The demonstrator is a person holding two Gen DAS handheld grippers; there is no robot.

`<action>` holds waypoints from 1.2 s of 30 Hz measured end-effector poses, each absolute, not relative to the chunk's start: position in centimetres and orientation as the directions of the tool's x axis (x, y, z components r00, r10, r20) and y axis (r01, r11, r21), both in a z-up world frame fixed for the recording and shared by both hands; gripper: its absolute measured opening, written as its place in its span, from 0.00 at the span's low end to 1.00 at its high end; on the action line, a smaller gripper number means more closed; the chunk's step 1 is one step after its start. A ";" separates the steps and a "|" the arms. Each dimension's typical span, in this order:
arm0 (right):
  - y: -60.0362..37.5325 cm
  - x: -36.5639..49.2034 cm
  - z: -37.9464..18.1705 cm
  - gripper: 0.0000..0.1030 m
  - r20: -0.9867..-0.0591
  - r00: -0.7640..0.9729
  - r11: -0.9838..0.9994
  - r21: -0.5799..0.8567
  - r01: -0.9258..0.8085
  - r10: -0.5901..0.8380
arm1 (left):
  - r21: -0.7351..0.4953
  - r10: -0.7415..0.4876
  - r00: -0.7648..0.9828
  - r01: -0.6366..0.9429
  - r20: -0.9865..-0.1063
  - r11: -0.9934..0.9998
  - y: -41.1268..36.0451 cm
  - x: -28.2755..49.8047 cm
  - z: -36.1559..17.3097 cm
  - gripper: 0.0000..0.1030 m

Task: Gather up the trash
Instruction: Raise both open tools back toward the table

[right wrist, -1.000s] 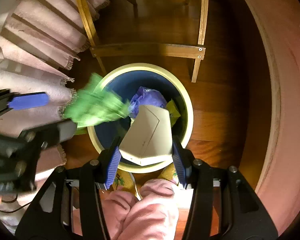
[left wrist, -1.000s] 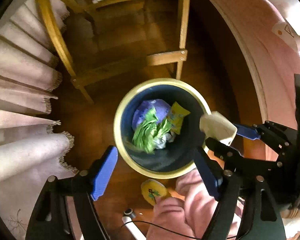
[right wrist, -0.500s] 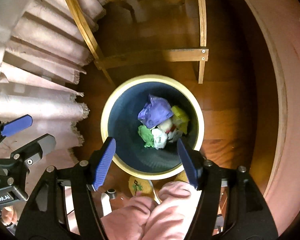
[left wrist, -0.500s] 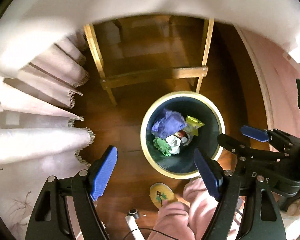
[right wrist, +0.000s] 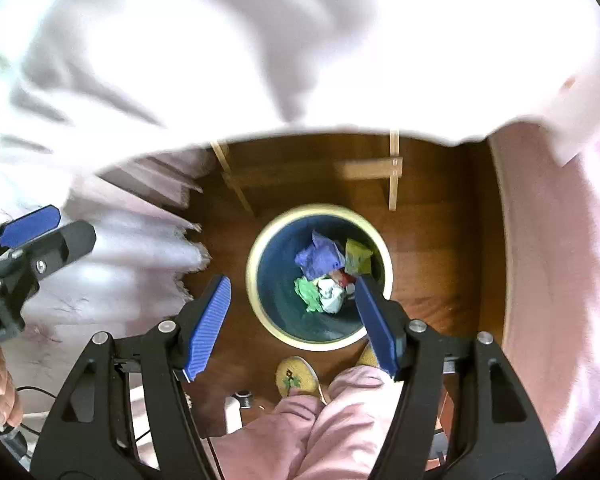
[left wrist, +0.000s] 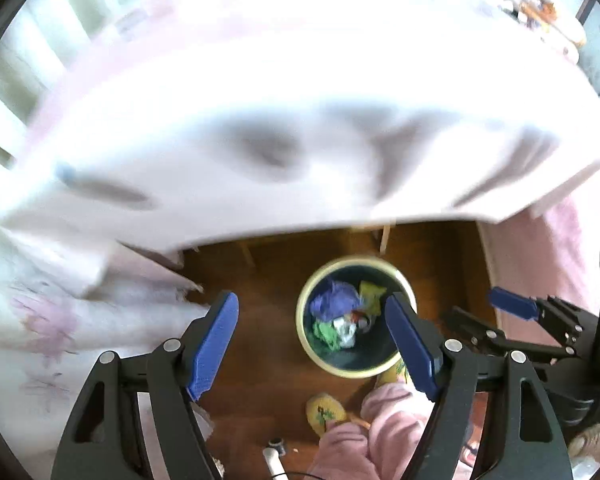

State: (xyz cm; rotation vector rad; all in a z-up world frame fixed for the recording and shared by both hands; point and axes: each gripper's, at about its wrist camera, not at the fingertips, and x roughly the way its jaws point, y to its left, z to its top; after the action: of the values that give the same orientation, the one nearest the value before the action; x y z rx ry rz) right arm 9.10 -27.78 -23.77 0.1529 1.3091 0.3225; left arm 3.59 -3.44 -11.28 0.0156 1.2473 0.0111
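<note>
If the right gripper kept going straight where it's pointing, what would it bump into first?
Probably the trash bin on the wooden floor. The right gripper is open and empty, aimed down around the bin's near rim. Nothing shows in between, though depth is hard to judge.

Wooden floor [right wrist: 432, 264] (trash bin [right wrist: 260, 248], slippers [right wrist: 296, 378])

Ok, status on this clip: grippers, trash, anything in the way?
Left gripper open, empty. Right gripper open, empty. Trash bin on floor below holds crumpled wrappers. Pink tablecloth edge overhangs, blurred; bin opening unobstructed.
</note>
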 end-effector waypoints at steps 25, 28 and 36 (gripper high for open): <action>-29.7 15.0 9.3 0.61 -0.683 0.554 0.860 0.229 -0.456 0.476 | -0.003 0.108 0.572 -0.191 -0.813 0.982 -0.4 6.8 17.5 0.74; -29.7 16.4 11.2 0.61 -0.663 0.566 0.846 0.204 -0.493 0.490 | 0.015 0.141 0.585 -0.215 -0.799 0.977 -0.6 7.5 19.1 0.74; -27.6 20.9 13.7 0.61 -0.632 0.595 0.826 0.132 -0.548 0.497 | 0.066 0.171 0.572 -0.201 -0.802 0.977 -0.8 10.3 20.4 0.74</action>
State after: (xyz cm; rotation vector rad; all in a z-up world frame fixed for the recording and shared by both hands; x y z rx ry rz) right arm 20.95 -27.57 13.70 -0.0787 0.7088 0.6075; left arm 10.28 -0.79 20.45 -0.0336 0.9369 0.2182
